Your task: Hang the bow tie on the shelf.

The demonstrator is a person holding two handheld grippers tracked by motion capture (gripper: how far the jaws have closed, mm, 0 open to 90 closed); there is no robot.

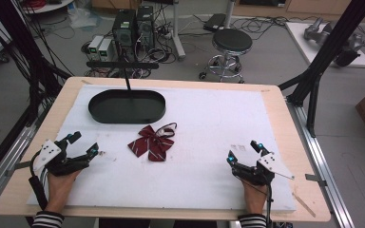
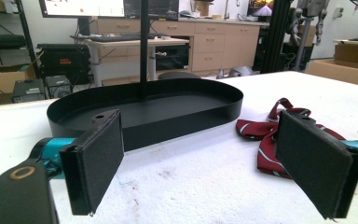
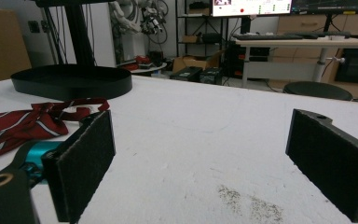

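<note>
Bow tie [image 1: 151,142] lies just before the black tray [image 1: 126,106], both grippers' fingers wide apart, empty.

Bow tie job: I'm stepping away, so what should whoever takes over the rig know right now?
Left claw: open, holding nothing, resting on the white mat left of the bow tie.
Right claw: open, holding nothing, further off to the tie's right.
The bow tie lies flat on the mat, just in front of the black oval tray.
Done: nothing grasped yet.
Left: probably picking up the tie, perhaps for the tray.
</note>
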